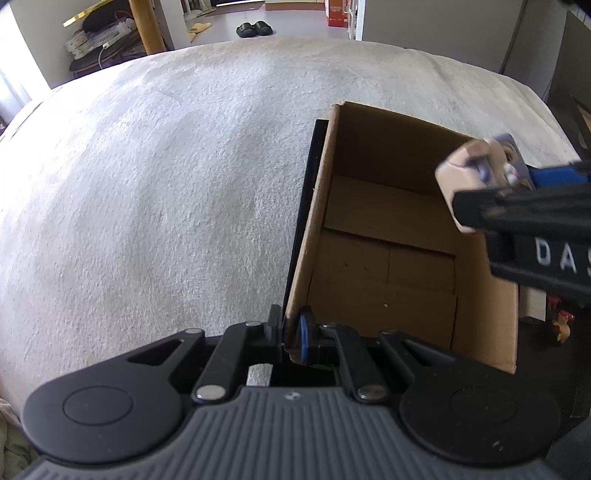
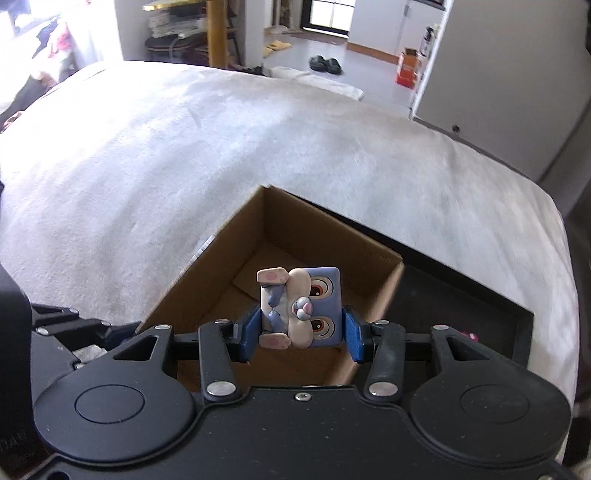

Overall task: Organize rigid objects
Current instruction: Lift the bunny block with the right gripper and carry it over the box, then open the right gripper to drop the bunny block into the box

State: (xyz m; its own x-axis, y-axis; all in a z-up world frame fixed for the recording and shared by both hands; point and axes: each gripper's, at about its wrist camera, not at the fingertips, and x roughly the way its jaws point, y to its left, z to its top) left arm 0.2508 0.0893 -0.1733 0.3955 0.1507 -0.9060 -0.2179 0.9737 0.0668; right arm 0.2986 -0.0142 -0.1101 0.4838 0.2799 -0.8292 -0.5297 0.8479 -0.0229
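An open cardboard box (image 1: 321,206) stands on a white fuzzy blanket, its brown floor bare inside. My left gripper (image 1: 291,332) is shut on the box's near left wall, one finger outside and the blue pad inside. A small blue square rabbit figurine (image 2: 301,308) with cream ears and pink paws is clamped between the blue pads of my right gripper (image 2: 300,326), which hangs over the box (image 2: 369,258). In the left wrist view the same figurine (image 1: 480,166) shows blurred above the box's right side, with the right gripper (image 1: 495,184) behind it.
The white blanket (image 1: 147,203) covers a wide bed-like surface all round the box. A black flat panel (image 2: 461,295) lies under and beside the box on its right. Beyond the bed's far edge are floor, black slippers (image 1: 255,28) and an orange carton (image 2: 408,68).
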